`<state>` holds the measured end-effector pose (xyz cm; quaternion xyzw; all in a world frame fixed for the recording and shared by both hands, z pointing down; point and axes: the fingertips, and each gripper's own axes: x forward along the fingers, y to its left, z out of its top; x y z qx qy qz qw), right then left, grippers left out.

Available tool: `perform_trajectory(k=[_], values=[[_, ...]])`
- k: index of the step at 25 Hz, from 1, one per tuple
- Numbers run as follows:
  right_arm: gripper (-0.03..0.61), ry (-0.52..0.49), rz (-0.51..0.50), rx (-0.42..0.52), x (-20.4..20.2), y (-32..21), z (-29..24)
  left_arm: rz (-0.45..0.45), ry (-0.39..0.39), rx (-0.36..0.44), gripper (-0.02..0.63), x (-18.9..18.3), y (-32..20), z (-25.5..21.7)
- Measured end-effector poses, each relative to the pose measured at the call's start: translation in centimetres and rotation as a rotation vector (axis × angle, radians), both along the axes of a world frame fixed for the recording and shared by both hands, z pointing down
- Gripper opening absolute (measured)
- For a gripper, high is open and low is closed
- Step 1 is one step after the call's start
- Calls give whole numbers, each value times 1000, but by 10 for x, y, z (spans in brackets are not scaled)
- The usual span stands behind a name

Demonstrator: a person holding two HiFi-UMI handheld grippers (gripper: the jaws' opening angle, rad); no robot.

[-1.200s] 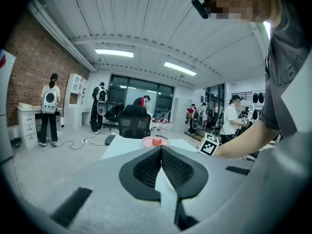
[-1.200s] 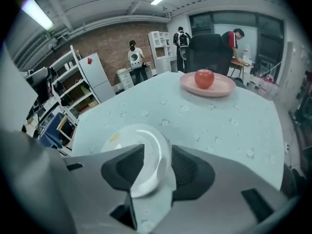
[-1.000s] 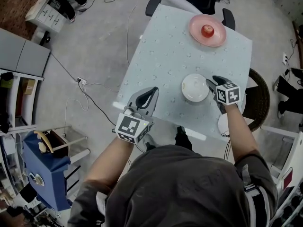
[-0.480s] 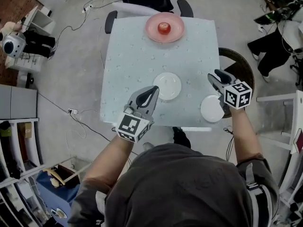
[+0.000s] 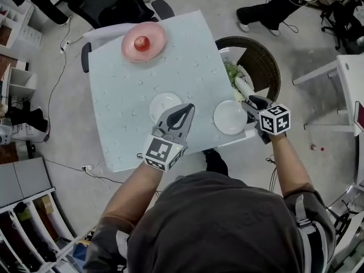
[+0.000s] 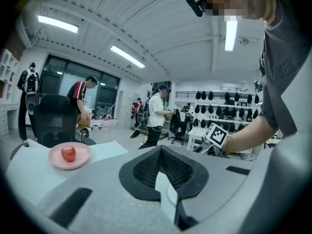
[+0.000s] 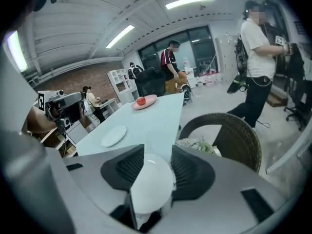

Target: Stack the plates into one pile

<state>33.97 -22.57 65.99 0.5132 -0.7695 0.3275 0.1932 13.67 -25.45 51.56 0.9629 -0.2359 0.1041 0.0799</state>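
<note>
On the pale blue table (image 5: 187,56) lie two white plates. One white plate (image 5: 164,106) rests mid-table, and my left gripper (image 5: 186,108) hovers at its right edge, jaws shut with nothing seen held. The other white plate (image 5: 230,117) lies by the table's near right edge. My right gripper (image 5: 250,103) is at its right rim, open. In the right gripper view this plate (image 7: 151,184) shows between the spread jaws, untouched by the pads, and the mid-table plate (image 7: 114,135) lies further off. A pink plate (image 5: 143,41) holding a red apple (image 5: 142,43) sits at the far side.
A round wicker chair (image 5: 256,67) stands against the table's right side, close to my right gripper. A black office chair (image 5: 114,4) is behind the table. Cables and shelving are on the floor to the left. People stand further off in the room.
The head view has swung and the table now looks turned. My left gripper moved up to the mid-table plate. My right gripper left that plate and came to the one at the edge.
</note>
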Motion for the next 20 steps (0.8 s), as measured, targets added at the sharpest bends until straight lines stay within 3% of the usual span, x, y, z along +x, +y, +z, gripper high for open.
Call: perform_trajectory(k=[11, 13, 20], values=[[166, -190, 62, -211, 3, 42, 94, 116, -13, -66, 6, 59, 12, 36], [121, -206, 52, -239, -2, 47, 101, 127, -14, -77, 6, 60, 15, 40], [57, -168, 16, -203, -1, 42, 75, 97, -10, -73, 6, 45, 14, 39]])
